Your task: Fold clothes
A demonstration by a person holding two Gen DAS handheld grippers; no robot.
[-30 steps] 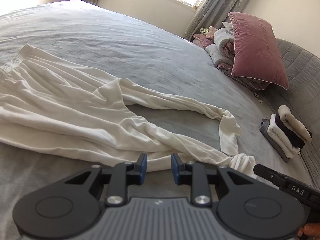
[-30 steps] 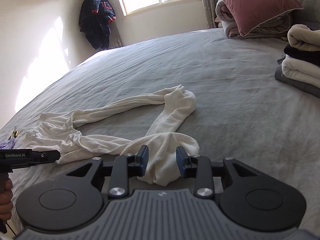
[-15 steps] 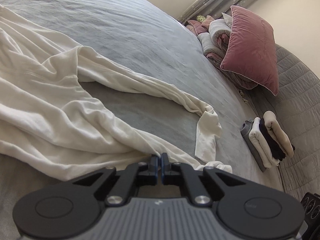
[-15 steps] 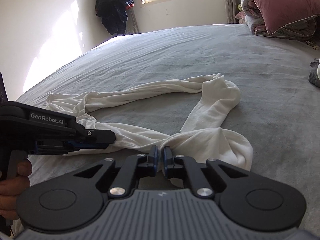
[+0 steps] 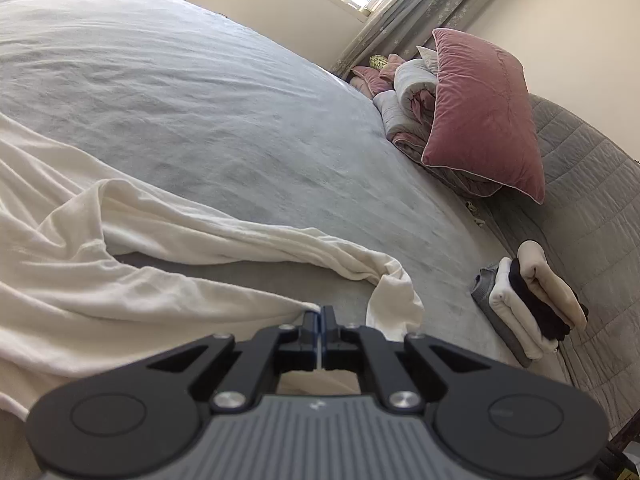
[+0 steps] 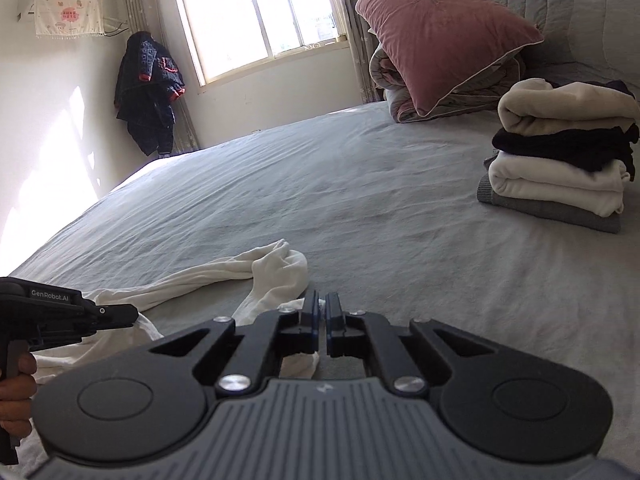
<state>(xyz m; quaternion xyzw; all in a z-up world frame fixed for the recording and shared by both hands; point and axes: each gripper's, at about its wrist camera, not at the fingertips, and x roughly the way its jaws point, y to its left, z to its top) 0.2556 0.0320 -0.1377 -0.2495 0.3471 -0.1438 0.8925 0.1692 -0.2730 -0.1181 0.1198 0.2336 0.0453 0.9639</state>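
Your left tongs point(image 5: 321, 314) are clamped on a fold of the long cream-white cotton garment point(image 5: 120, 280), which lies rumpled across the near part of the grey-sheeted bed point(image 5: 200, 100). Your right tongs point(image 6: 322, 306) are pinched on another bit of the same cloth, near its looped-over end point(image 6: 280, 270). From the right wrist view, your left hand point(image 6: 16, 396) grips the handle at the left edge. A stack of folded beige, black, white and grey clothes point(image 6: 560, 160) sits near the dusty-pink velvet pillow point(image 6: 440, 28).
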